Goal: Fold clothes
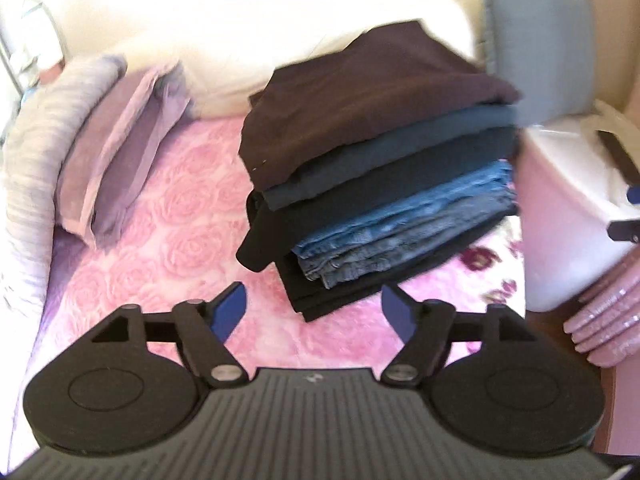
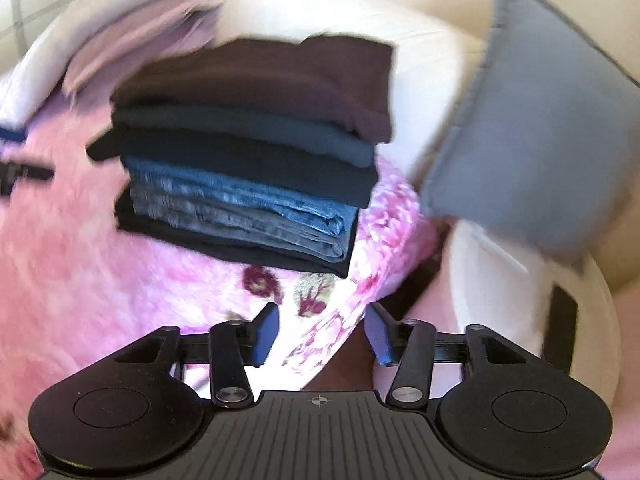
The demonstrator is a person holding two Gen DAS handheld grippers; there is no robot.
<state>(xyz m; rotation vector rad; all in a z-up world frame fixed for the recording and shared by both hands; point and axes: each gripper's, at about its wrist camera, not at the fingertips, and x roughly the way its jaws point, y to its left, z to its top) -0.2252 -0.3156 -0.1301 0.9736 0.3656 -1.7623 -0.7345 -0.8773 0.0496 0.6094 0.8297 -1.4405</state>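
Folded stack (image 1: 372, 168) lies ahead of left claw (image 1: 314, 312) and right claw (image 2: 322, 334) (both spread, empty).

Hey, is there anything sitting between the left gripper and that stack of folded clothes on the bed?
Nothing visible does. The left gripper is open and empty, and only bare pink bedspread lies between its fingertips and the near edge of the folded stack. The purple pillows sit off to the left, clear of that path.

pink rose-patterned bedspread (image 1: 168, 216); stack (image 1: 372, 168) of maroon, teal, black, blue denim; grey cushion (image 2: 532, 128); lilac pillows (image 1: 120, 152); blue-tipped black tongs (image 1: 312, 312).
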